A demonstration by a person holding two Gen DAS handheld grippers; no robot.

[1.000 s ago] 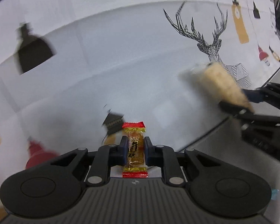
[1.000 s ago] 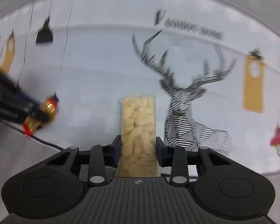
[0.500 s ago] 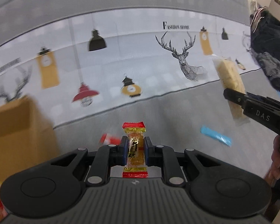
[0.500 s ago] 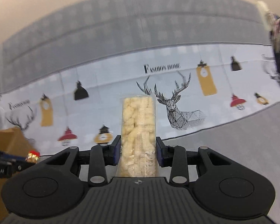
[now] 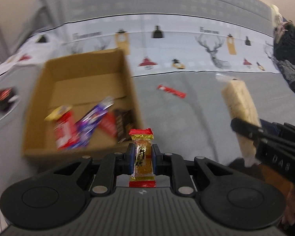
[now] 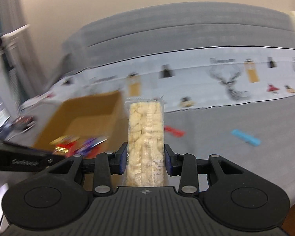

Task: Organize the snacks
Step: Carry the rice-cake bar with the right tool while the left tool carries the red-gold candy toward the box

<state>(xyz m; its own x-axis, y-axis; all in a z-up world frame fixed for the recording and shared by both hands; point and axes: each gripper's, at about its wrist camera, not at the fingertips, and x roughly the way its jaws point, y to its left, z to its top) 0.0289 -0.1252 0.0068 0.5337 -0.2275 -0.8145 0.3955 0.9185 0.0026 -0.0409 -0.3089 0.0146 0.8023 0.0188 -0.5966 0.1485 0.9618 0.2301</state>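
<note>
The left gripper has its jaws clamped on a small candy in a gold wrapper with red crimped ends; the candy stands upright between the blue pads, its top end sticking out above them. In the left wrist view it sits just in front of the near right corner of an open cardboard box, which lies on a grey surface whose kind I cannot tell. Inside the box lie several blurred snack packets: red, yellow-topped, purple and dark brown ones, heaped toward the near side.

The right gripper has its jaws clamped on a long clear-wrapped puffed rice bar, pale yellow and lumpy, which points forward well beyond the pads. From the left wrist view the same bar shows at the right, held up at a tilt by the black right gripper, apart from the box.

On the grey surface, right of the box, lies a red stick-shaped packet, and farther right a blue one. Behind them runs a white cloth printed with deer heads, lamps and tags. Left of the box, a dark packet lies blurred at the edge of view.
</note>
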